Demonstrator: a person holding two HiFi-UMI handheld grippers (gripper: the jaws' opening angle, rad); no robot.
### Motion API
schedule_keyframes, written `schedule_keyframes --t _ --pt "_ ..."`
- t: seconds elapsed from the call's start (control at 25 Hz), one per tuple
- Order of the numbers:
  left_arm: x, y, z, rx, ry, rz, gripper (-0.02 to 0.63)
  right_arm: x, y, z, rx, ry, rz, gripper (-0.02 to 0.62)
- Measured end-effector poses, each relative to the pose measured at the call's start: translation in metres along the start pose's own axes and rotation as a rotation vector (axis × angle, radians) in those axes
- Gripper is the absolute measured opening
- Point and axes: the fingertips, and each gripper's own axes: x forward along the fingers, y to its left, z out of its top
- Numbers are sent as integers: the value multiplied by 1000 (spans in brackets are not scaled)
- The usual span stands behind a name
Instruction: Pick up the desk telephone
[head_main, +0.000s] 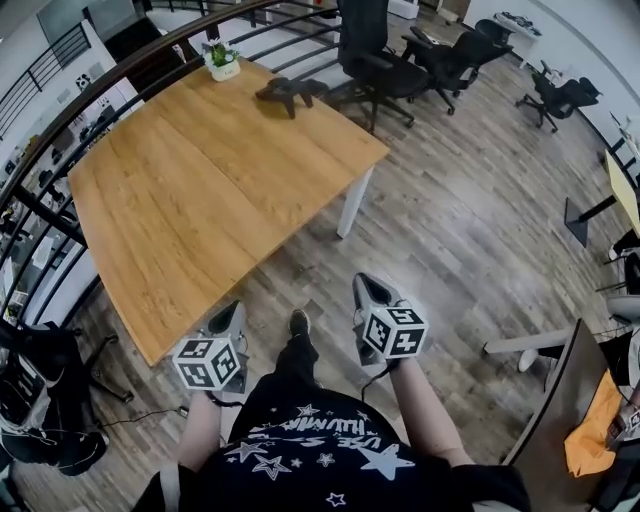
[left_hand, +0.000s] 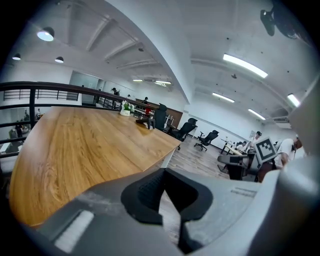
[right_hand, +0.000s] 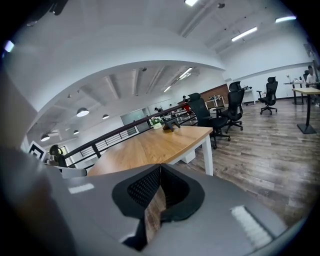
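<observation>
One wooden table (head_main: 200, 180) stands by a railing, with at least three black office chairs (head_main: 375, 50) beyond it. At its far end lie one dark desk telephone (head_main: 290, 93) and one small potted plant (head_main: 222, 62). Two grippers hang near the table's close corner: the left gripper (head_main: 232, 312) and right gripper (head_main: 368, 285) both have jaws closed on nothing, well apart from the telephone.

Wooden table (head_main: 200, 180), plank floor (head_main: 450, 220)

An open-plan office: swivel chairs (head_main: 375, 50), long wooden desk (head_main: 200, 190) (railing (left_hand: 50, 86) alongside), ceiling strip lights (left_hand: 245, 65).
</observation>
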Motion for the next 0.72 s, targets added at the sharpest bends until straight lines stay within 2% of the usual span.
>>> schedule_keyframes --t 0.24,0.44,0.72 --pt "62 15 41 2 -7 -26 2 47 -28 35 15 2 -29 5" --pt "106 26 85 6 -29 -42 2 90 -42 79 10 1 -33 6" --pt "162 55 117 -40 -7 -48 2 151 -52 130 -1 1 -27 6"
